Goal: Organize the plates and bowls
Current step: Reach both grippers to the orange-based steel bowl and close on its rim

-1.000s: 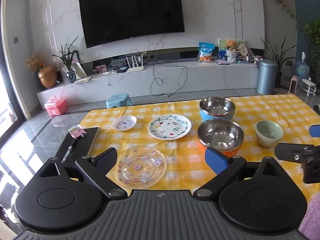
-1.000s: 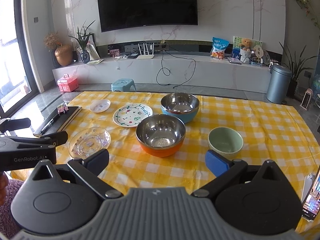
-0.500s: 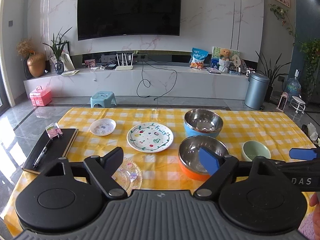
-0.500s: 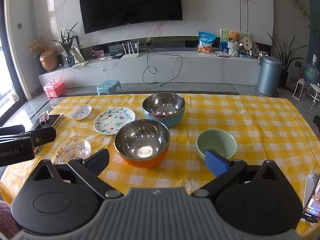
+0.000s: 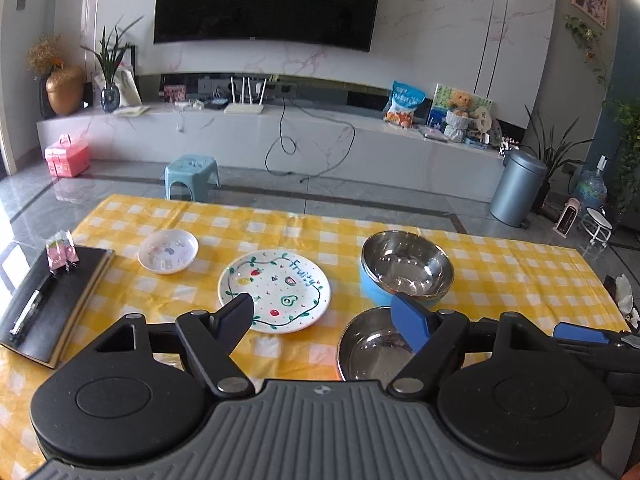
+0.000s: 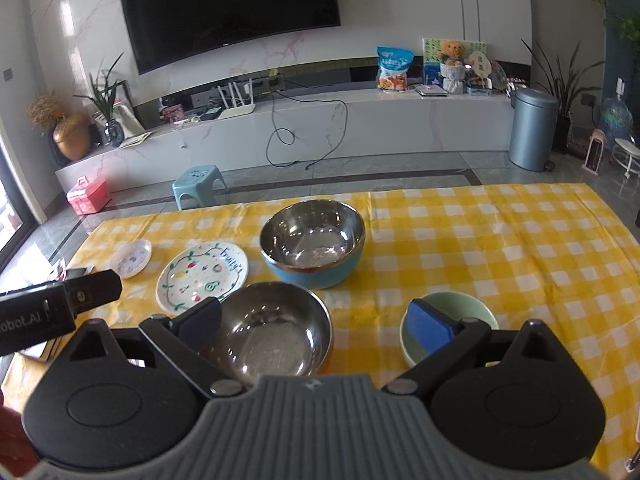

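On the yellow checked tablecloth lie a small white saucer, a white fruit-painted plate, a steel bowl with a blue outside and a steel bowl with an orange outside. My left gripper is open and empty, above the fruit plate's near edge and the orange bowl. In the right wrist view my right gripper is open and empty over the orange bowl, its right finger over a pale green bowl. The blue bowl, fruit plate and saucer lie beyond.
A black notebook with a pen and a pink clip lies at the table's left edge. The left gripper's body shows at the left of the right wrist view. A blue stool stands on the floor beyond the table.
Both grippers have moved forward over the table. The clear glass plate has dropped out of sight under the left gripper. Both stay open.
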Tool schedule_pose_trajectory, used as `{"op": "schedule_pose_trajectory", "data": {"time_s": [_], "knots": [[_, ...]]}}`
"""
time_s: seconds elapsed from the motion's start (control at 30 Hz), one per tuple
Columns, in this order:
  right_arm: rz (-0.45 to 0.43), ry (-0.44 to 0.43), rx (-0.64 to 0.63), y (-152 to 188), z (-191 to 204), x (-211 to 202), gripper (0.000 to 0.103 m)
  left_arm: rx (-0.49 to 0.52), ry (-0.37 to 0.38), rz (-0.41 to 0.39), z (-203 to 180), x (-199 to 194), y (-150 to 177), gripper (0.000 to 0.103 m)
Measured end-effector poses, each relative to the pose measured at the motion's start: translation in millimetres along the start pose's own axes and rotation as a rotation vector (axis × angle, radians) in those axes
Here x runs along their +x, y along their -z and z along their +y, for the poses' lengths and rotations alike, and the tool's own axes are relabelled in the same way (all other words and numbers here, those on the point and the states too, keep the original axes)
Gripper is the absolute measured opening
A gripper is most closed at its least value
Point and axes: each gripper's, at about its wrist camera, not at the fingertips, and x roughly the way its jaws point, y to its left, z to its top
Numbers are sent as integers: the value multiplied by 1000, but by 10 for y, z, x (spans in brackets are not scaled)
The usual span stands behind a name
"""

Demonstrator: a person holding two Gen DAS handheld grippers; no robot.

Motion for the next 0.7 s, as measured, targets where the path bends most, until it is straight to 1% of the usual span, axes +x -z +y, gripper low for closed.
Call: {"op": "schedule_pose_trajectory", "data": {"time_s": [0.1,0.2,0.3,0.37,0.53,0.63,0.7], "knots": [[29,1,19,-2,-38,165,97,-34,-8,41,11,170,15,89],[58,0,23,28,-75,286,96,-43,5,78,20,302,62,87],[82,10,28,58,-100,368,90,-37,21,115,-3,393,113,82],[97,11,38,64,-109,419,86,-39,28,130,-22,440,143,80],[122,23,34,104,-106,494,81,-41,40,151,-71,518,179,75],[144,31,45,131,-115,547,70,-61,55,168,-82,573,184,71],[152,35,54,140,-125,566,68,-71,67,180,-92,604,196,69]]}}
